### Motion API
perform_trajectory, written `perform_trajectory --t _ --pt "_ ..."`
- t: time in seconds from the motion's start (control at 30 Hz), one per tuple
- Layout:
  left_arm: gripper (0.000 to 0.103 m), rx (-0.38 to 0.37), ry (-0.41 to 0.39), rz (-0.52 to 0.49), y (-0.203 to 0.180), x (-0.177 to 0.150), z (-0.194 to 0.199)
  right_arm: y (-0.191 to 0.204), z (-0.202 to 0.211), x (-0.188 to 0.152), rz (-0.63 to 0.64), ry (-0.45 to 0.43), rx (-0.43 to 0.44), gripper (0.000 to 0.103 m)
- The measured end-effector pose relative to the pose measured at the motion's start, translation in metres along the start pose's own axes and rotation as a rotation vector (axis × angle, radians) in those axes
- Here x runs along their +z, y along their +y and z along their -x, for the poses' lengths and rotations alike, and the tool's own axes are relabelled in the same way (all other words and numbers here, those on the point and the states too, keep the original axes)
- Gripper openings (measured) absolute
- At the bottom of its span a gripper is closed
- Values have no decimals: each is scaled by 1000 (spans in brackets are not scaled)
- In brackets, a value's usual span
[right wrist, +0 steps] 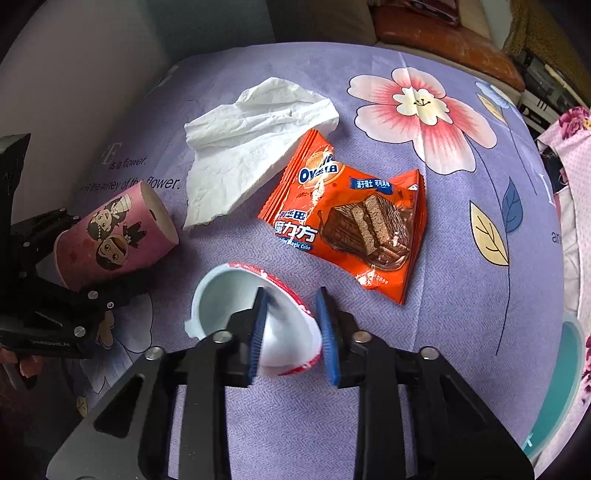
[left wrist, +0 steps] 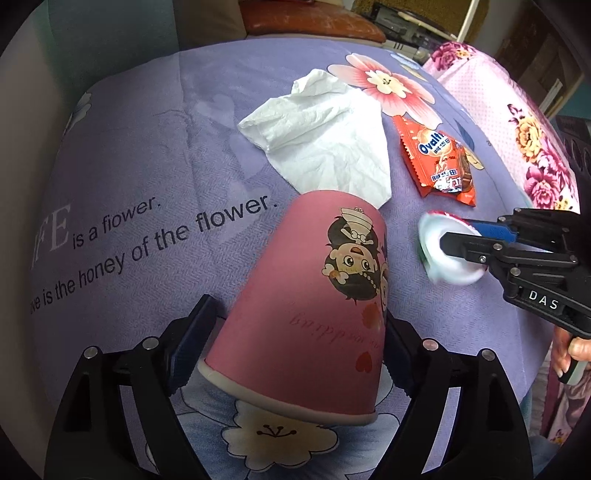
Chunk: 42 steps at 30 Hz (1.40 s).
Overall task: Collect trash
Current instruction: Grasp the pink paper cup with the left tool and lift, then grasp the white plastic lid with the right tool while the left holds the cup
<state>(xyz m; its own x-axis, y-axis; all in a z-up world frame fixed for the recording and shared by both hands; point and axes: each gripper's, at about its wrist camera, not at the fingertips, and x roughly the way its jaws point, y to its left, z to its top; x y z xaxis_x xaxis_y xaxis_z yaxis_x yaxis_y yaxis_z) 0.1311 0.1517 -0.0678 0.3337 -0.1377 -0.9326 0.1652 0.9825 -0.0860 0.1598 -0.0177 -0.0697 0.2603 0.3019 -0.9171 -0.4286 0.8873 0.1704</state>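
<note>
A pink paper cup with cartoon figures lies tilted on its side on the purple bedspread, rim toward the left wrist camera. My left gripper straddles it near the rim, jaws wide, pads close beside its walls without squeezing. A crushed white plastic cup with a red rim is caught by its wall in my right gripper, one blue pad inside, one outside. A crumpled white tissue and an orange snack wrapper lie beyond.
A pink floral quilt borders the bedspread on the right. A hand grips the right gripper's handle. A brown cushion sits past the far edge. The bedspread drops away at the left.
</note>
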Motion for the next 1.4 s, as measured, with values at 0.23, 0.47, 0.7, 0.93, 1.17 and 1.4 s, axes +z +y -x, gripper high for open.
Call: perform_trajectory --t 0.23,0.47,0.7,0.93,1.17,1.4 --pt "73 43 -42 40 -4 -4 8 -4 18 -15 -57 -39 9 6" --pt "72 24 -83 34 -25 -7 33 -32 47 -33 -159 -96 9 6" --pt "72 12 -105 9 -53 -5 45 -50 62 -46 -213 -92 70 10" --pt "73 32 -109 108 -20 -12 47 -25 54 -39 -116 -84 40 61" --pt "73 36 -113 197 24 -23 50 7 34 -24 -33 -42 12 70" --pt "73 1 -109 235 44 -29 47 25 16 -15 17 -13 -61 72"
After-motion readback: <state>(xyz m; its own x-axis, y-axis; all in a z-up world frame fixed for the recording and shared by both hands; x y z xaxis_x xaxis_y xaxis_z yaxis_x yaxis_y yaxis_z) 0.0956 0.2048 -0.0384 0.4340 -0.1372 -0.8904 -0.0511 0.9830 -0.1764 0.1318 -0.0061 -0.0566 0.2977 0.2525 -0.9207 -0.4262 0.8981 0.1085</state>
